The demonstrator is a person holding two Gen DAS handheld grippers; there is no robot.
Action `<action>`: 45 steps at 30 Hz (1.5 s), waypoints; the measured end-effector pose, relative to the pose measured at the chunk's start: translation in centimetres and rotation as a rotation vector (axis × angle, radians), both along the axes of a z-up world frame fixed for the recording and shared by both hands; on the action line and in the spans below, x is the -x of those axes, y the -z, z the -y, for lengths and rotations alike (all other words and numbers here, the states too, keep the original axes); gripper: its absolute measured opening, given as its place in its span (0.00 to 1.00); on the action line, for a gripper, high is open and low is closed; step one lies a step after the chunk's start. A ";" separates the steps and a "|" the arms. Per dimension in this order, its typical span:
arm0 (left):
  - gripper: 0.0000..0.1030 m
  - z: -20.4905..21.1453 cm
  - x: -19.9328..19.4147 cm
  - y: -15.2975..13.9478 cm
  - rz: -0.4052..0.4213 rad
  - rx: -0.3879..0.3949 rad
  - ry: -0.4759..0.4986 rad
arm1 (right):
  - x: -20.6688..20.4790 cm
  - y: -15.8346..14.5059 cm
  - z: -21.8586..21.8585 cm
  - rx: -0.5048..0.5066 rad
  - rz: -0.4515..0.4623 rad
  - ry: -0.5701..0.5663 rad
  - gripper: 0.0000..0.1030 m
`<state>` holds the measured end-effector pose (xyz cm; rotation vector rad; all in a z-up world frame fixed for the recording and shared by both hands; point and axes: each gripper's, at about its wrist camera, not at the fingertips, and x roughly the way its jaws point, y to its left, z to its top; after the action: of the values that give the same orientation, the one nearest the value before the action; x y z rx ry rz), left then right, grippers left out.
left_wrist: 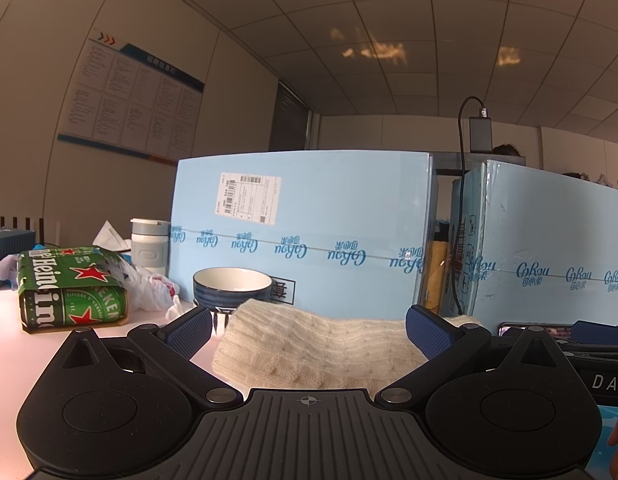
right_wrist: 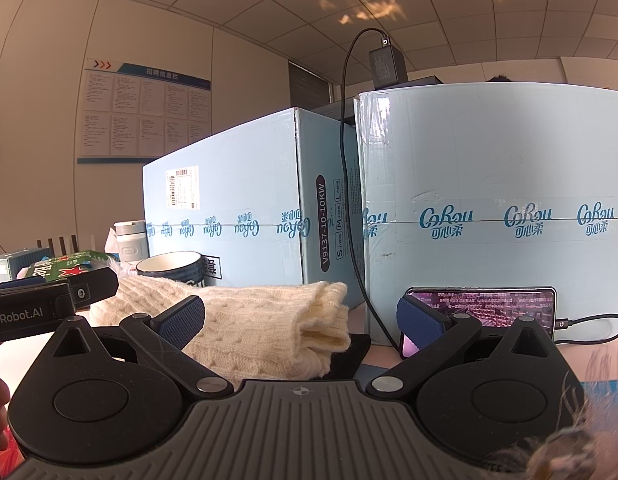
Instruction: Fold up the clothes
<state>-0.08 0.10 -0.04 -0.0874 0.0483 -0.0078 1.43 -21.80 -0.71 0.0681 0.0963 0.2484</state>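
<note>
Both jaws spread wide, nothing pinched. Left gripper [left_wrist: 309, 330]: cream knit [left_wrist: 321, 350] lies folded on the table [left_wrist: 13, 344] right between and just past its fingertips, not touched by the pads as far as visible. Right gripper [right_wrist: 301, 318]: same knit [right_wrist: 265, 320] sits between the fingers, biased to the left one, stacked folded edge facing the gap; contact with the left pad [right_wrist: 183, 320] can't be told. Left gripper body [right_wrist: 41, 304] shows at the left edge of the right view, beside the knit.

Just beyond the knit, left of center: blue bowl [left_wrist: 233, 288], white inside. Behind the right finger of the right gripper: phone [right_wrist: 493, 310], screen lit, leaning on a blue box [right_wrist: 509, 168], cable [right_wrist: 351, 168] running up to a charger [right_wrist: 387, 66] on top. Second blue box [left_wrist: 305, 216] straight ahead of the left jaws, behind the bowl. Far left of the left jaws: green beer pack [left_wrist: 69, 288], plastic bag [left_wrist: 149, 288], white mug [left_wrist: 151, 246]. Poster [left_wrist: 129, 96] on the wall upper left.
</note>
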 end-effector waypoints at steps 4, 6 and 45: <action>1.00 0.0 0.0 0.0 -0.002 0.001 -0.001 | 0.0 0.0 0.0 0.000 0.000 0.000 1.00; 1.00 0.0 0.0 0.0 -0.002 0.003 -0.002 | 0.0 0.0 0.0 0.001 -0.002 0.000 1.00; 1.00 1.4 1.5 -0.3 0.064 0.024 0.294 | 15.7 -1.4 11.2 -0.137 0.068 0.273 1.00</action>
<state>-1.54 -1.34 0.31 -0.1038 -0.0035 -0.3051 -14.26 -32.97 0.67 0.2069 0.0018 -0.0164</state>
